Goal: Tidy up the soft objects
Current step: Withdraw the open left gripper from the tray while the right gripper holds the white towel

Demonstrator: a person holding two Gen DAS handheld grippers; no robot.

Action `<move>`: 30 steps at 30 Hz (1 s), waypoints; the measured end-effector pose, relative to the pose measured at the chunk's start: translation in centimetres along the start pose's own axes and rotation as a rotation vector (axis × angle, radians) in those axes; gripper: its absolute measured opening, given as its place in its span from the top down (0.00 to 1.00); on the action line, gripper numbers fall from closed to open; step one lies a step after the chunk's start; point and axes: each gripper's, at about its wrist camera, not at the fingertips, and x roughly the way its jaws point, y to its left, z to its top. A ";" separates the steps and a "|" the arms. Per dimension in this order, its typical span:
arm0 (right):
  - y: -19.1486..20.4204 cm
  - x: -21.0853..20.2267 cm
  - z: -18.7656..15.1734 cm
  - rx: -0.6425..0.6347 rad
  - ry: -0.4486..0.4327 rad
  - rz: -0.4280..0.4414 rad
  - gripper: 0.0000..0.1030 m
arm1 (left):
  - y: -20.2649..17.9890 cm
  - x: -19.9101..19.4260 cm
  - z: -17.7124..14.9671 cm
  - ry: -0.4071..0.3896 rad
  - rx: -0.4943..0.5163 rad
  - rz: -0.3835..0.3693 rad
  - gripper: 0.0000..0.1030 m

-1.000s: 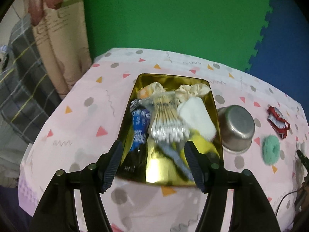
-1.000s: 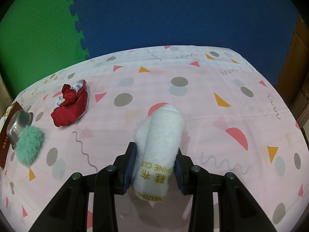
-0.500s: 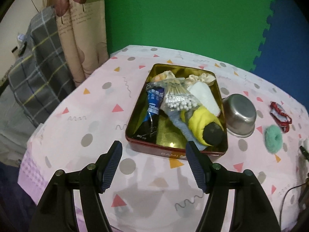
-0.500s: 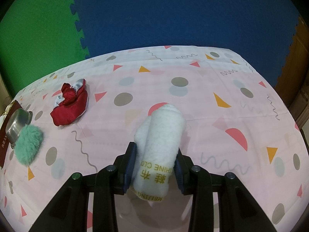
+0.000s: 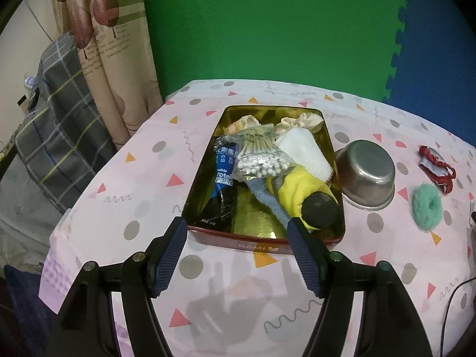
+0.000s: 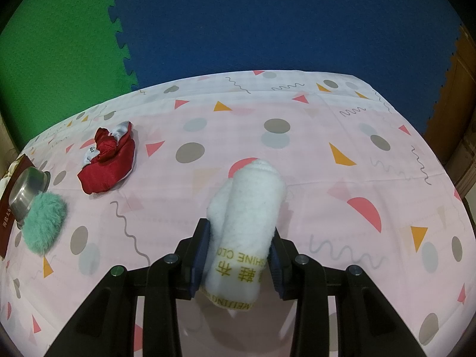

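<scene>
A gold tin box (image 5: 334,151) sits on the pink tablecloth, holding a yellow and black soft item (image 5: 309,196), a white cloth roll (image 5: 306,151), a cream scrunchie (image 5: 300,120), cotton swabs and a blue packet. My left gripper (image 5: 238,241) is open and empty, just in front of the tin's near edge. My right gripper (image 6: 238,235) is shut on a rolled white cloth (image 6: 247,208) with a yellow printed band, resting on or just above the cloth. A green fluffy scrunchie (image 6: 43,223) and a red scrunchie (image 6: 108,157) lie to its left.
A steel bowl (image 5: 367,174) stands right of the tin, touching its side; it also shows in the right wrist view (image 6: 26,190). The green scrunchie (image 5: 427,205) and red scrunchie (image 5: 435,169) lie right of the bowl. A curtain and plaid fabric hang left of the table.
My left gripper has pulled back and up from over the tin, so the whole tin shows now. My right gripper and the white cloth roll have not moved.
</scene>
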 end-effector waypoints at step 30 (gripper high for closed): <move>1.4 -1.1 0.7 -0.002 0.001 -0.024 0.72 | 0.6 2.6 0.9 -0.010 -0.027 0.090 0.27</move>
